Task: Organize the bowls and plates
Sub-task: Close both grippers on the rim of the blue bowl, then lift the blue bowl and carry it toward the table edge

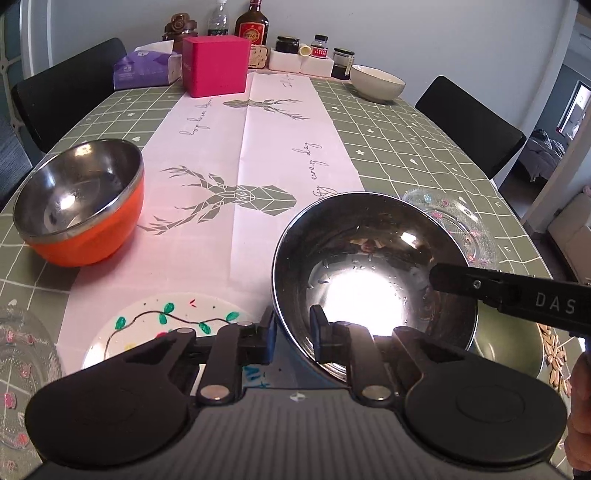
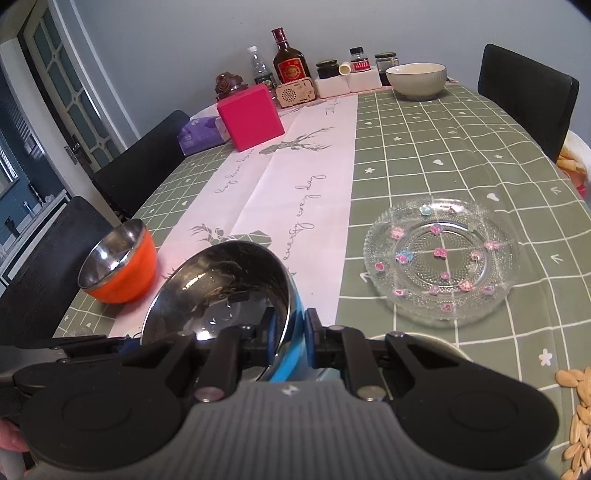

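Observation:
A blue steel-lined bowl (image 1: pixel 369 273) is held tilted above the table. My left gripper (image 1: pixel 293 328) is shut on its near rim. My right gripper (image 2: pixel 288 326) is shut on its right rim (image 2: pixel 291 332); its finger shows in the left wrist view (image 1: pixel 480 286). An orange steel-lined bowl (image 1: pixel 81 203) sits at the left, also in the right wrist view (image 2: pixel 122 266). A clear glass plate with flowers (image 2: pixel 439 258) lies at the right. A white painted plate (image 1: pixel 166 325) lies under my left gripper. A cream bowl (image 1: pixel 376 83) stands at the far end.
A green bowl (image 1: pixel 509 343) sits below the held bowl. Another glass dish (image 1: pixel 22 369) is at the left edge. Seeds (image 2: pixel 580 417) lie loose at the right. A pink box (image 1: pixel 216 64), tissues (image 1: pixel 144 68), bottles and jars (image 1: pixel 253 22) line the far end. Black chairs (image 1: pixel 472 122) surround the table.

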The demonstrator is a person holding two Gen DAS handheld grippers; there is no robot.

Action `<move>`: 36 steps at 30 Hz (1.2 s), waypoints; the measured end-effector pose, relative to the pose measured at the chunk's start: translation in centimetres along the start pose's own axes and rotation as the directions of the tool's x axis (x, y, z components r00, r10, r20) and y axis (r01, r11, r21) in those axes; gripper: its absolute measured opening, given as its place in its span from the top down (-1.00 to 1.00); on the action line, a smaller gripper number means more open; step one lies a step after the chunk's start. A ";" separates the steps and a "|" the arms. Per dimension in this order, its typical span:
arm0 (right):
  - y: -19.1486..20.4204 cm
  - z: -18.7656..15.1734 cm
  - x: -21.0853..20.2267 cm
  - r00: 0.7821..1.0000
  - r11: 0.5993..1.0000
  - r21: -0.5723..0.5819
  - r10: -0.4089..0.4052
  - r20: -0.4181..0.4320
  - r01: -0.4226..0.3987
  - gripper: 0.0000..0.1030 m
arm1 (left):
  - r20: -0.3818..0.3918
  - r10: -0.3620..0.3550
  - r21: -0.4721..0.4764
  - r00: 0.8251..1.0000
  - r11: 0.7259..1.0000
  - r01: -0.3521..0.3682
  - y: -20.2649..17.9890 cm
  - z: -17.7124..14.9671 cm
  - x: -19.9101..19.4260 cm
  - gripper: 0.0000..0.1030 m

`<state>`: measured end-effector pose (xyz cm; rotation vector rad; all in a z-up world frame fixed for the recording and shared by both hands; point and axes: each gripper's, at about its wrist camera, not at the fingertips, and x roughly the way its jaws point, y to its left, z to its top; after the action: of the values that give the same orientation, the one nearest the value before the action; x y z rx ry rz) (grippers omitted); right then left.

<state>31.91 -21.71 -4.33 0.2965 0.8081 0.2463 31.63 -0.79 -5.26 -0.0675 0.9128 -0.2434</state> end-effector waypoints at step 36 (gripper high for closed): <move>5.1 -6.3 -18.3 0.997 0.996 0.084 -0.002 -0.078 0.009 0.85 | -0.014 0.044 0.114 0.999 0.993 -0.042 -5.4 -7.0 -18.0 0.75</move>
<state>14.52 -21.92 5.60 0.3653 0.8979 0.2200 14.57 -1.48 5.27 0.0593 0.9139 -0.2552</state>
